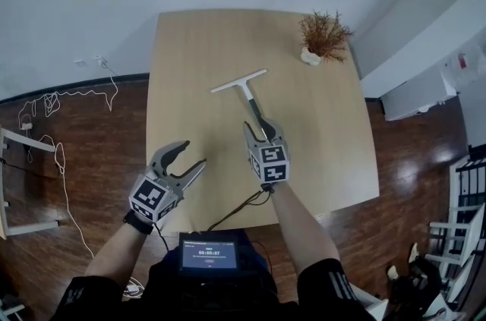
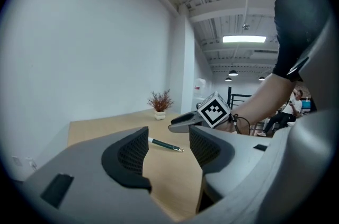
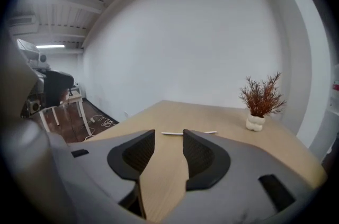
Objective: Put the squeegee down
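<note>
The wooden table (image 1: 334, 160) is taking up most of the head view, and the squeegee (image 1: 247, 93) is lying flat on it near the middle. Its pale blade (image 1: 238, 81) is pointing away from the person and its dark handle (image 1: 257, 114) is running back toward the right gripper (image 1: 259, 131). That gripper is hovering over the near end of the handle with its jaws parted a moderate way. In the right gripper view only bare tabletop is showing between them, with the blade (image 3: 172, 133) lying crosswise beyond the tips, so it is gripping nothing. The left gripper (image 1: 194, 155) is hanging at the near left part of the table, well apart from the squeegee. Its jaws are also spread and empty, and the left gripper view is showing the handle (image 2: 166, 144) resting on the wood some way past the gap. A small potted plant (image 1: 323, 35) is standing at the far right corner, clear of everything. Judging from this, the set-down itself is looking done and the step in hand is the release and retreat. The next move is calling for the right gripper to be drawn back and up along the line of the handle with its jaws kept apart, so that neither finger is catching the handle end and dragging or turning the squeegee on the table.
</note>
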`<move>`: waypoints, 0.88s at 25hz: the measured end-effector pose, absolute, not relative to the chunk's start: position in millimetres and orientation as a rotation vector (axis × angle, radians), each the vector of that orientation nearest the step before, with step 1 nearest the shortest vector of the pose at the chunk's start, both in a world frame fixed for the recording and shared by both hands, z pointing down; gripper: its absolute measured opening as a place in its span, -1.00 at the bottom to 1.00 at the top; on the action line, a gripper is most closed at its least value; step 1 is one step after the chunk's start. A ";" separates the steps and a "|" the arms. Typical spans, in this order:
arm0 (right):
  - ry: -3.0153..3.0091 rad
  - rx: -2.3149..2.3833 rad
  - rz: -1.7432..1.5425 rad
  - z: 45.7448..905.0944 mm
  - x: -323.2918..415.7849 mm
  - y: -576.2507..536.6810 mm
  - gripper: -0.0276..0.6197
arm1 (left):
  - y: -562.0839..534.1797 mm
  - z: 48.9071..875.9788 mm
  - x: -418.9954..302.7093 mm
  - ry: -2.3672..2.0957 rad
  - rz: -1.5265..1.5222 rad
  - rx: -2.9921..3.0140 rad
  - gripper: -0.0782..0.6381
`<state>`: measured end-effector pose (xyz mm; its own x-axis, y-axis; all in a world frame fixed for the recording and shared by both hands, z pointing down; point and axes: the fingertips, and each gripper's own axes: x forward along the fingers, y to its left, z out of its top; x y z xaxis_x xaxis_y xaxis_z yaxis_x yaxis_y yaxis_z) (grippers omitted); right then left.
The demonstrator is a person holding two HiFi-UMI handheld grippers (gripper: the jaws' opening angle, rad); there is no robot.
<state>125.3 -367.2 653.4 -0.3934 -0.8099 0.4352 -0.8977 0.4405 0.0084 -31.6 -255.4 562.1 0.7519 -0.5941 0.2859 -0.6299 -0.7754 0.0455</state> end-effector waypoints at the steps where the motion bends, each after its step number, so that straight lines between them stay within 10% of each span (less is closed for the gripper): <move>1: -2.334 1.470 0.307 640.1 122.8 -352.2 -0.31 | -243.1 556.4 -36.0 -0.973 0.378 2.826 -0.08; 22: -2.535 1.615 0.170 453.4 47.8 -23.7 -0.30 | 10.5 471.4 -101.2 -0.754 0.188 2.964 -0.08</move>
